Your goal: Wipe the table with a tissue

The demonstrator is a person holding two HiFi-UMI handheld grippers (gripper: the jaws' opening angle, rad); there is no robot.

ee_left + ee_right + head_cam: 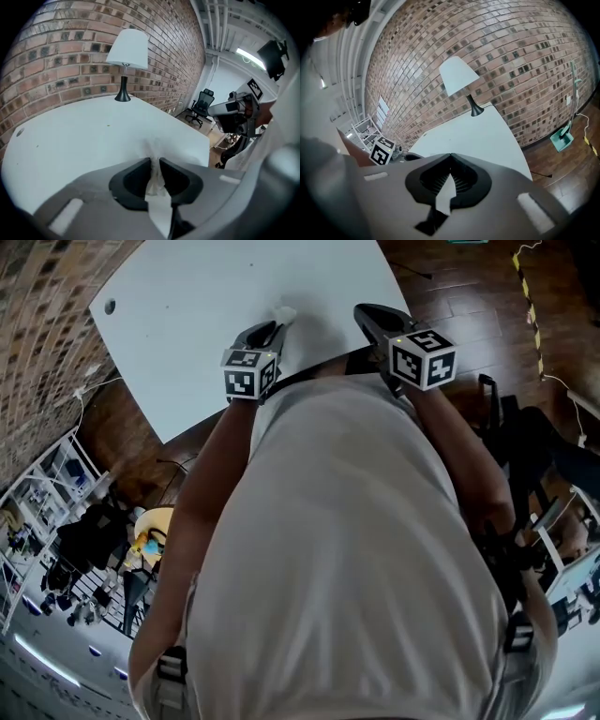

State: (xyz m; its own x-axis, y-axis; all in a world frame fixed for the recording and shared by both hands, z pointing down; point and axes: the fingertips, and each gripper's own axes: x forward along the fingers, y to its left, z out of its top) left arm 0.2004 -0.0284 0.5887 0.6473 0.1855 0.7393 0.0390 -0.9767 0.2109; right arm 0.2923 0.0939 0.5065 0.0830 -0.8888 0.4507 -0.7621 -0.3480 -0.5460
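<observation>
At the left, left gripper fingers clamped on the tissue — a thin pinch, with a tuft poking out past the tips over the white desk. Likely to slip free or tear if dragged hard across the surface; could also scrape bare tips on the desk if tipped too steeply. At the right, right gripper fingers together on nothing — no backup if the tissue drops

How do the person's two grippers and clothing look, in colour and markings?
The left gripper and right gripper are grey with black jaws. Each carries a white cube with black square markers. The person wears a pale shirt.
</observation>
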